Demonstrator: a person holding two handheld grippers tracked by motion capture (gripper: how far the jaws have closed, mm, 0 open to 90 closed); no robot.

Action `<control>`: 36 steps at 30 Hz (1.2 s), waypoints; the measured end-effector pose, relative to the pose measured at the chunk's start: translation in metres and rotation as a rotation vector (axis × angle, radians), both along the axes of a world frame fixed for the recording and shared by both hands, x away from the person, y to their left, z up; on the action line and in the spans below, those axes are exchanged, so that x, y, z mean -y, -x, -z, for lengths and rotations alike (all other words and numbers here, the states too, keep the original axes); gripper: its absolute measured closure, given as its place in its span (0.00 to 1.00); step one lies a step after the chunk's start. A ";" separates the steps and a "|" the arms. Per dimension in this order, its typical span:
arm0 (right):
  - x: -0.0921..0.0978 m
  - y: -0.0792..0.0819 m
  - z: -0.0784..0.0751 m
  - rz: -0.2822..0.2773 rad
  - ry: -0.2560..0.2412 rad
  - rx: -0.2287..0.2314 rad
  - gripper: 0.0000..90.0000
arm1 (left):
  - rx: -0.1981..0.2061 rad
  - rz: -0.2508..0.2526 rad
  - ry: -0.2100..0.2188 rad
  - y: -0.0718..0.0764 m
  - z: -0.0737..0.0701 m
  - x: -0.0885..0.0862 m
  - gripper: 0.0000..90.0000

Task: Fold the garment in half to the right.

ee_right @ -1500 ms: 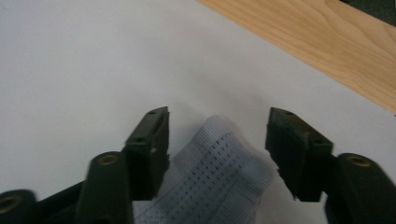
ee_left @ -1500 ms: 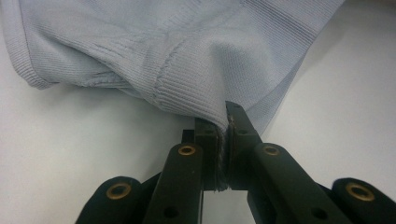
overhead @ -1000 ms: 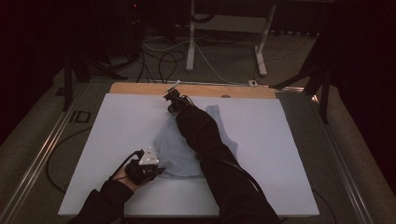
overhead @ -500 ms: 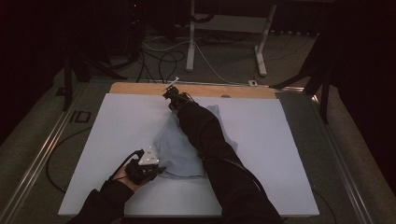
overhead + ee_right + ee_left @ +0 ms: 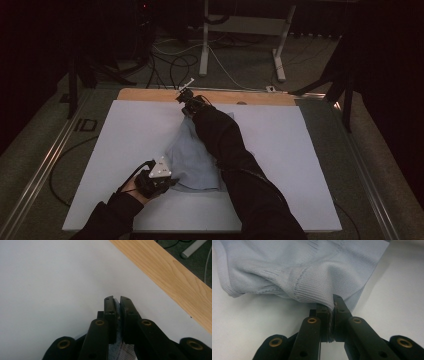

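Lying on a white tabletop (image 5: 125, 130), a pale blue-grey knitted garment (image 5: 192, 157) is stretched from the middle toward the far edge, where a strip of bare wood (image 5: 150, 95) is seen. Near the front left corner, the left gripper (image 5: 331, 312) is clenched on a ribbed fold at the garment's near edge, with fabric pinched between its jaws. Close to the far edge, the right gripper (image 5: 116, 305) is clamped on a sliver of the same cloth, its jaws pressed together.
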State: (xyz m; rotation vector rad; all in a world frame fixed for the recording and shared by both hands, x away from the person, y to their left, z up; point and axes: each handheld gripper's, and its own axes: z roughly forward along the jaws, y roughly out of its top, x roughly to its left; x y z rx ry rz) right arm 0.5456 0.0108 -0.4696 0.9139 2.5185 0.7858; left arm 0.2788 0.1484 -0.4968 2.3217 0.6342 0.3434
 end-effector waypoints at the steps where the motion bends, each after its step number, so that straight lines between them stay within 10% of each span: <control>1: 0.000 0.001 -0.001 0.000 0.003 0.004 0.95 | 0.002 0.002 0.001 0.000 0.000 0.001 0.97; 36: 0.049 0.010 -0.045 0.002 -0.088 0.055 0.94 | 0.084 0.139 -0.030 -0.005 -0.043 0.036 0.97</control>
